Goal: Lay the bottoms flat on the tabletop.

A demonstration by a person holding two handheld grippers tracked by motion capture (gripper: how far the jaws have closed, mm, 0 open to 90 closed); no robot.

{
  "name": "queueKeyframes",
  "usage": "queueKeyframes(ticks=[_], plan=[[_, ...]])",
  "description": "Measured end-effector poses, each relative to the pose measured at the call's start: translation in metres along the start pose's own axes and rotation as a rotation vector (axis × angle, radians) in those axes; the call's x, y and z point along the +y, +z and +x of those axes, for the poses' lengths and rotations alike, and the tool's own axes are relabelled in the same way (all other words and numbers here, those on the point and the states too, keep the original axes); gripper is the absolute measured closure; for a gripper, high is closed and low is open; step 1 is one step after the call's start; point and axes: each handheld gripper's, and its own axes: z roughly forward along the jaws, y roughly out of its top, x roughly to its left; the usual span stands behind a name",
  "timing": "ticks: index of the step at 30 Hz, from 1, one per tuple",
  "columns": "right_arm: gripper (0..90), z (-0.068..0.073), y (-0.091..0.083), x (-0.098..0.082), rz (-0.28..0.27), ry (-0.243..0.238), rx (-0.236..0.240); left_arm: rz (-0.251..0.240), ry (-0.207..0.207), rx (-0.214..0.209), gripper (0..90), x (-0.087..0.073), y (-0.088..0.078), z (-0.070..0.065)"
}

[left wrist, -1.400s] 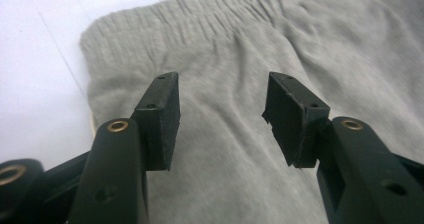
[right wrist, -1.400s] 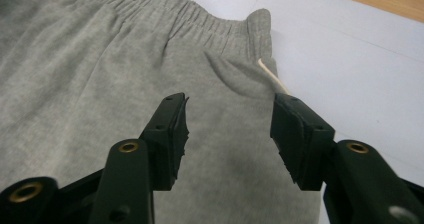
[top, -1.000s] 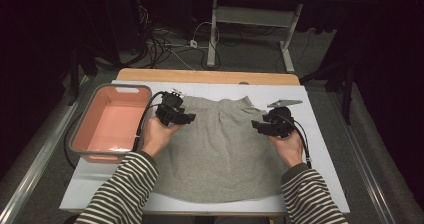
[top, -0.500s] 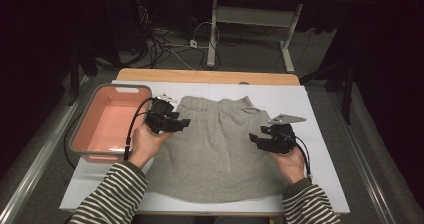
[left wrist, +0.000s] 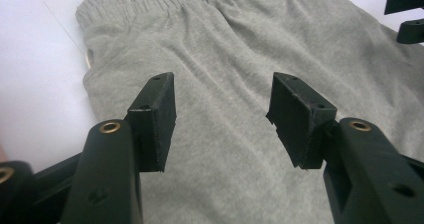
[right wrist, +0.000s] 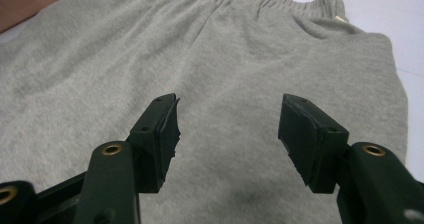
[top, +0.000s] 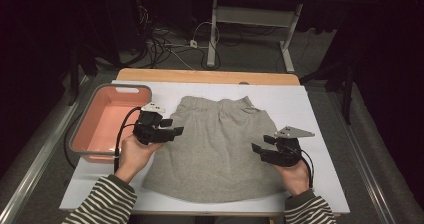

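Both grippers hover with jaws spread over a grey skirt [top: 215,149] laid flat at the centre of a white table [top: 320,114]. Seen from above, the left gripper [top: 172,129] sits over the skirt's left edge at mid-frame, and the right gripper [top: 260,149] over its right edge, lower in the frame. Neither pinches any cloth; each has just been opening, with nothing between the jaws. The left gripper view shows bare fabric between its pads [left wrist: 155,119], and the right gripper view shows the same between its own pads [right wrist: 310,139].

The work appears to stand between smoothing and folding: the next move likely calls for lowering each gripper onto a side edge and closing on the cloth.

The skirt is soft fleecy knit, its gathered waistband [top: 215,103] toward the top, its hem curving along the bottom. A pink tub [top: 82,134] stands at the left, just beside the skirt.
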Motion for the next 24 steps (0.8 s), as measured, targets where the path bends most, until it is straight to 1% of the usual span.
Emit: queueKeyframes(ticks=[2, 5, 8, 11, 14, 19, 22, 24], plan=[[40.2, 0.001, -0.002, -0.003, -0.006, -0.003, 0.001, -0.008, 0.014, 0.005, 42.2, -0.006, -0.005, -0.003], [39.6, 0.003, -0.006, -0.008, -0.017, -0.006, -0.002, -0.016, 0.021, 0.005, 41.6, -0.013, -0.012, -0.005], [39.4, 0.004, -0.008, -0.014, -0.023, -0.002, 0.005, -0.038, 0.03, 0.023, 40.7, -0.023, -0.021, -0.006], [39.3, 0.004, -0.011, -0.019, -0.025, 0.013, 0.014, -0.059, 0.014, 0.011, 40.7, -0.034, -0.025, -0.006], [39.0, 0.003, -0.013, -0.023, -0.027, 0.018, 0.011, -0.06, 0.005, 0.009, 40.6, -0.045, -0.027, -0.005], [38.5, 0.004, -0.018, -0.03, -0.033, 0.023, 0.005, -0.07, -0.003, 0.009, 40.2, -0.056, -0.034, -0.006], [37.9, 0.004, -0.021, -0.034, -0.032, 0.022, 0.005, -0.082, -0.022, -0.004, 39.6, -0.063, -0.039, -0.005], [37.6, 0.004, -0.022, -0.036, -0.038, 0.027, 0.01, -0.091, -0.025, 0.002, 39.4, -0.068, -0.043, -0.005]])
